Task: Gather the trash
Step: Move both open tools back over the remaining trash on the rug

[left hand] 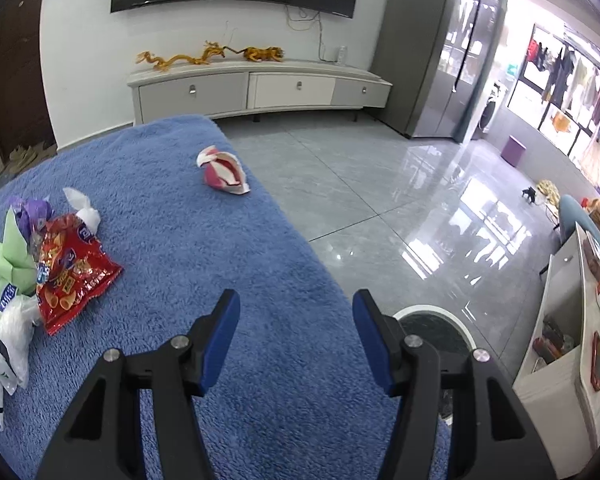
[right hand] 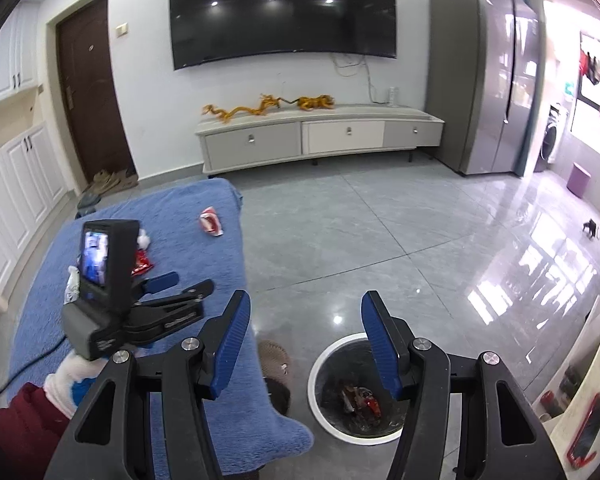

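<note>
A table under a blue fuzzy cloth [left hand: 204, 264] holds trash. A crumpled pink and white wrapper [left hand: 223, 171] lies alone near the far right edge; it also shows in the right wrist view [right hand: 211, 222]. A red snack bag [left hand: 70, 276] lies at the left on a pile of green, purple and white wrappers [left hand: 8, 280]. My left gripper [left hand: 296, 340] is open and empty above the cloth's near right edge. My right gripper [right hand: 305, 340] is open and empty, above a white-rimmed trash bin [right hand: 320, 364] on the floor with red and dark trash inside [right hand: 358, 398]. The left gripper [right hand: 184, 284] shows there over the cloth.
The bin's rim [left hand: 428, 312] shows beside the table. A brown slipper [right hand: 274, 360] lies between table and bin. Grey tiled floor [right hand: 380, 240] stretches to a TV cabinet [right hand: 320, 136]. A white shelf unit [left hand: 560, 320] stands at the right.
</note>
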Motion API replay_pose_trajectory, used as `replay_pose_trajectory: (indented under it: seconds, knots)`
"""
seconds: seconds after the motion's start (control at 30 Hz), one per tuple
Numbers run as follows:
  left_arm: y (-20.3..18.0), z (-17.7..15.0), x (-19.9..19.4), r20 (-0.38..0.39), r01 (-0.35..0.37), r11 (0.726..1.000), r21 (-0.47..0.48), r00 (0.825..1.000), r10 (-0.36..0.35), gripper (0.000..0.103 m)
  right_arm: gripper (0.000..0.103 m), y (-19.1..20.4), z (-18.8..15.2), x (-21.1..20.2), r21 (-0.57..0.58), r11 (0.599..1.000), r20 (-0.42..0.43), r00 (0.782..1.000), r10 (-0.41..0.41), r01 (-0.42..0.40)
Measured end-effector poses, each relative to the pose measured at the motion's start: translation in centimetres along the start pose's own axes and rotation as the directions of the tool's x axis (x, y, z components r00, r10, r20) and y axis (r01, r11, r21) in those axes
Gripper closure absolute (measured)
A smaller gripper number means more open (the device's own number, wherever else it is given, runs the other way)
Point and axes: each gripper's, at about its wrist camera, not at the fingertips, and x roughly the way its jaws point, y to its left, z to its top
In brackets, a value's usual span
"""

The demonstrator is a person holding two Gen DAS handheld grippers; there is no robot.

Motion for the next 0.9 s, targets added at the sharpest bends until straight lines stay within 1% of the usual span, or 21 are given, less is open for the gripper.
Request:
replay_pose_trajectory:
  seconds: [0.1, 0.2, 0.27, 0.33, 0.47, 0.57, 0.7, 0.77, 0.83, 0.9]
  knots:
    - [0.6, -0.1, 0.2, -0.004, -0.025, 1.000, 0.005, 1.000, 0.025, 0.046, 0.043, 1.3, 0.9, -0.5, -0.006, 1.000, -0.019, 1.000, 0.008, -0.008]
    - [2.0, -0.1, 0.0, -0.004, -0.048, 0.999, -0.027, 0.999, 0.047, 0.046, 0.042, 2.2, 1.1, -1.1, -0.031, 0.999, -0.024, 0.999, -0.036, 0.035]
    - [2.6, -0.1, -0.3, -0.002, -0.058, 0.997, -0.048, 0.998, 0.058, 0.046, 0.041, 2.7, 1.4, -1.4, -0.036, 0.999, -0.013, 0.999, -0.036, 0.036]
    - [3.0, -0.4, -1.2, 0.012, -0.060, 0.997, -0.054, 0.998, 0.061, 0.046, 0.041, 2.7, 1.4, -1.3, -0.015, 1.000, 0.003, 1.000, -0.012, 0.012]
    - [3.5, -1.6, -3.4, 0.058, -0.115, 0.993, -0.020, 0.992, 0.116, 0.046, 0.041, 3.9, 0.2, 0.2, 0.003, 0.997, 0.038, 0.997, 0.072, -0.072]
    - [5.0, -2.9, -4.8, 0.075, -0.159, 0.987, -0.027, 0.984, 0.160, 0.046, 0.041, 4.6, -1.0, 2.1, 0.022, 0.992, 0.055, 0.991, 0.121, -0.123]
    - [7.8, -4.6, -7.4, 0.110, -0.193, 0.979, -0.068, 0.974, 0.200, 0.046, 0.041, 5.5, -2.4, 5.0, 0.067, 0.982, 0.029, 0.985, 0.173, -0.174]
    - [9.4, -5.1, -9.0, 0.140, -0.216, 0.972, -0.089, 0.964, 0.227, 0.046, 0.041, 6.0, -2.6, 6.1, 0.069, 0.980, 0.015, 0.982, 0.186, -0.186]
    - [11.1, -5.3, -10.4, 0.165, -0.248, 0.963, -0.106, 0.950, 0.263, 0.046, 0.041, 6.9, -2.8, 7.0, 0.063, 0.977, 0.004, 0.978, 0.206, -0.206]
    - [13.0, -5.5, -11.5, 0.177, -0.275, 0.953, -0.128, 0.939, 0.294, 0.046, 0.041, 7.9, -2.9, 7.7, 0.053, 0.974, -0.003, 0.975, 0.222, -0.222]
